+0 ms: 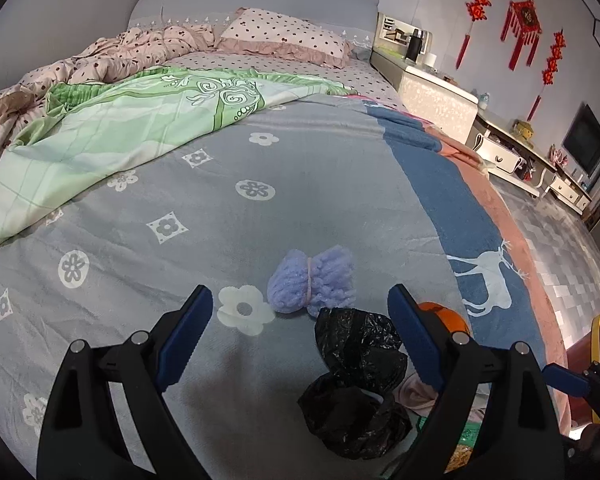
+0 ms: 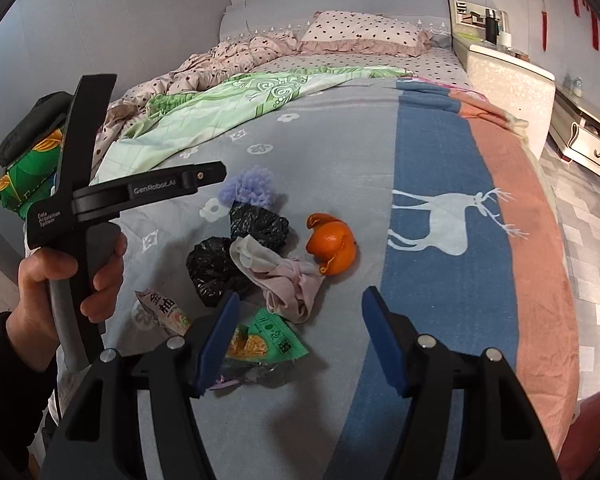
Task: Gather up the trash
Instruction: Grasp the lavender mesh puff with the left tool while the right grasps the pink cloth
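While we hover over the bed (image 2: pixel 340 152), both the left gripper (image 1: pixel 300 340) and right gripper (image 2: pixel 296 332) have jaws spread, pinching nothing. Nearest lie 2 snack wrappers (image 2: pixel 266 340), then black bags (image 2: pixel 256 224), cloth (image 2: pixel 288 284), orange peel (image 2: pixel 332 246), purple yarn (image 1: pixel 312 282).

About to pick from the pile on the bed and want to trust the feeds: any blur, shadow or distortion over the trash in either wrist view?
Left wrist view: sharp, but a soft shadow lies beside the black plastic bag, and fisheye bends the bed edges. Right wrist view: also sharp, evenly lit; orange peel and green wrapper read clearly, with dark vignette at the corners.
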A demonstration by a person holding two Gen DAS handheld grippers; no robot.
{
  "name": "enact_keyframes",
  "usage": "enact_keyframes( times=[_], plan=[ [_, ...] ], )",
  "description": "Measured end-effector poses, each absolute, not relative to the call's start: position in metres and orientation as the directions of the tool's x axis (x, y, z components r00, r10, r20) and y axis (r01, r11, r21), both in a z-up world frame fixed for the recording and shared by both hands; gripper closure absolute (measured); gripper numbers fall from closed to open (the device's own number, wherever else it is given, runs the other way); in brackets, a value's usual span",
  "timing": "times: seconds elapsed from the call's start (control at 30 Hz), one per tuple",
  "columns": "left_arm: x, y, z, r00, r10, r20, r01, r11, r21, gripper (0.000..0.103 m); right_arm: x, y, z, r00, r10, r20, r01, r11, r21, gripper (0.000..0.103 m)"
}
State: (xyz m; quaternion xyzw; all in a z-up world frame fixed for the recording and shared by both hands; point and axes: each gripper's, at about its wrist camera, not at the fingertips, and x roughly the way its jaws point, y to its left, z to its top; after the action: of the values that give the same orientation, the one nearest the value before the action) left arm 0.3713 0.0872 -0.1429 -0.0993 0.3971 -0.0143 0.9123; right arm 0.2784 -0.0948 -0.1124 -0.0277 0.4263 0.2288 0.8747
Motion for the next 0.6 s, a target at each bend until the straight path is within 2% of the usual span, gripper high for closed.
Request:
enact_keyframes(
  times=[0.2, 0.3, 0.37, 0.4, 0.47, 0.6],
  plan=[
    [0.398, 0.083, -0.163, 0.656, -0.107, -0.747, -0.040, 0.983, -0.176, 0.019, 0.296, -0.077, -0.134, 0.499, 0.368, -0.785, -0.441, 0.887, 0.136, 0.043],
    [0.409, 0.083, -0.174, 0.635, -0.128, -0.762, -0.037, 0.980, -0.196, 0.024, 0.306, -0.070, -0.144, 0.480, 0.372, -0.795, -0.450, 0.882, 0.141, 0.043],
    [0.416, 0.083, -0.182, 0.617, -0.155, -0.772, -0.028, 0.975, -0.218, 0.035, 0.311, -0.067, -0.148, 0.467, 0.380, -0.798, -0.460, 0.875, 0.148, 0.048],
    [0.418, 0.084, -0.185, 0.609, -0.162, -0.776, -0.025, 0.975, -0.223, 0.037, 0.313, -0.065, -0.150, 0.466, 0.378, -0.800, -0.461, 0.875, 0.144, 0.054],
    [0.423, 0.083, -0.192, 0.592, -0.175, -0.786, -0.015, 0.974, -0.228, 0.049, 0.318, -0.063, -0.153, 0.460, 0.384, -0.800, -0.463, 0.873, 0.152, 0.059],
    [0.427, 0.088, -0.198, 0.588, -0.204, -0.783, -0.009, 0.966, -0.258, 0.057, 0.328, -0.062, -0.159, 0.444, 0.397, -0.803, -0.458, 0.871, 0.178, 0.067]
  ],
)
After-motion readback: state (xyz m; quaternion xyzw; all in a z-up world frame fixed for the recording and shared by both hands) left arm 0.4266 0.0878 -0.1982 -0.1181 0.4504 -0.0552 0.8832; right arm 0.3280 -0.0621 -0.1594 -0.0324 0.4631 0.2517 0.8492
